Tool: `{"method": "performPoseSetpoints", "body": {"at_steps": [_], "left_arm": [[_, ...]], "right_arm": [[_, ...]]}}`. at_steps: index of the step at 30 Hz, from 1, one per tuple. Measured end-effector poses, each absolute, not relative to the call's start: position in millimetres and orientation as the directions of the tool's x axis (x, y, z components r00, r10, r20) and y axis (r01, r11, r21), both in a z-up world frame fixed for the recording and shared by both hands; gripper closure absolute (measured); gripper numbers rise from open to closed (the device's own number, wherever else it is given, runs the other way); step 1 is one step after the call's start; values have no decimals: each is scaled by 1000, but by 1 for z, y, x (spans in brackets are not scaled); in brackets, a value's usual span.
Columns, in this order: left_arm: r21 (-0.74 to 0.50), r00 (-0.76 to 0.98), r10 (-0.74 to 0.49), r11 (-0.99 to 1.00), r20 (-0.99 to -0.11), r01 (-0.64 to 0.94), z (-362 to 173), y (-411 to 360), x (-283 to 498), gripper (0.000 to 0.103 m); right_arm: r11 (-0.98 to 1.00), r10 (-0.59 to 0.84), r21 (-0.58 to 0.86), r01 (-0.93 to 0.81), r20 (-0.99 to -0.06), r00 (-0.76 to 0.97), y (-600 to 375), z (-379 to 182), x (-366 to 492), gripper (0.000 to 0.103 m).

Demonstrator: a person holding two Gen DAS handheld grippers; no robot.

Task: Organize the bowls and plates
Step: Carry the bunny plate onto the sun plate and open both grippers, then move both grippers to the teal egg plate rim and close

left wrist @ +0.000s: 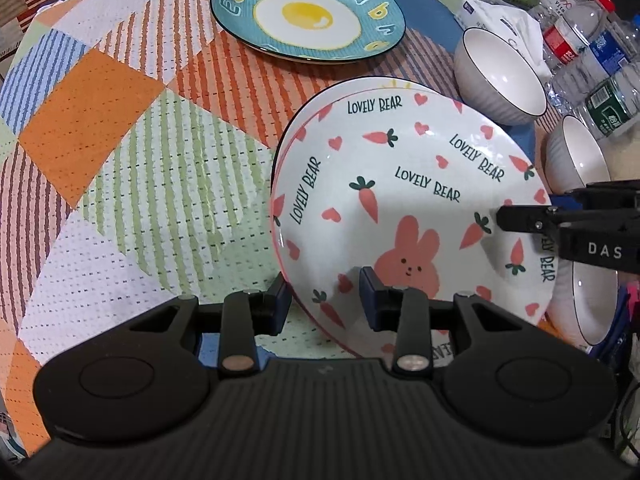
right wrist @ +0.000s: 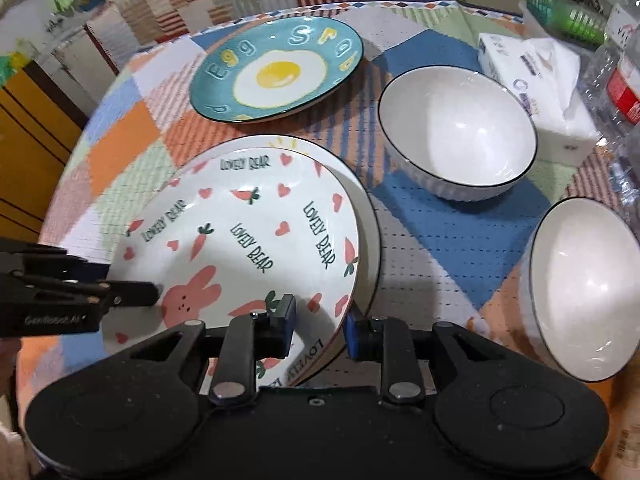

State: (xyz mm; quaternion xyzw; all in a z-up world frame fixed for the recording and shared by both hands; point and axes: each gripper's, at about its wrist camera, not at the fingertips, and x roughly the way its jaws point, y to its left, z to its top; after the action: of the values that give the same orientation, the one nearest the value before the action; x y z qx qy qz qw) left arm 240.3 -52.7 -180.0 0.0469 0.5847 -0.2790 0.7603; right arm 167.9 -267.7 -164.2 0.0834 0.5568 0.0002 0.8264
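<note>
A white rabbit-and-carrot plate point(left wrist: 400, 200) point(right wrist: 248, 232) rests, shifted left, on a black-rimmed plate point(right wrist: 371, 236) point(left wrist: 394, 82). My left gripper point(left wrist: 324, 300) is shut on its near left rim, one finger outside and one inside. In the right wrist view that gripper's upper finger point(right wrist: 132, 294) lies over the rabbit. My right gripper point(right wrist: 320, 326) straddles the right rim, open, with bare plate showing beside its inner pad. A blue egg plate point(left wrist: 308, 12) point(right wrist: 276, 68) lies farther back. White bowls point(right wrist: 456, 132) point(right wrist: 584, 288) stand to the right.
A tissue box point(right wrist: 532, 76) and several water bottles point(left wrist: 592, 52) crowd the far right, with a green basket point(right wrist: 568, 12) behind. A third bowl point(left wrist: 588, 304) sits low right. The patchwork cloth point(left wrist: 120, 160) is bare on the left up to the table edge.
</note>
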Motion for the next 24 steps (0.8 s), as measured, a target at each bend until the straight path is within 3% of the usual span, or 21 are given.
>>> {"method": "performPoseSetpoints", "body": {"at_steps": [12,18,24], "left_arm": [[-235,175,-354,846,-919,478,-184,-60,236,69],[-258,170,-374,844,-912,471,-176,-53,237,69],[-265,212,-402,838,-891,477,-152,-41,233,69]], "right_arm": [[984,-168,-177,10,-911,376,-233,-175,175,67],[982,-171,-189,-3,-895,413,-233,-168,170,71],[966,-146,-241,-94,-807,572,-226,-123,171,71]]}}
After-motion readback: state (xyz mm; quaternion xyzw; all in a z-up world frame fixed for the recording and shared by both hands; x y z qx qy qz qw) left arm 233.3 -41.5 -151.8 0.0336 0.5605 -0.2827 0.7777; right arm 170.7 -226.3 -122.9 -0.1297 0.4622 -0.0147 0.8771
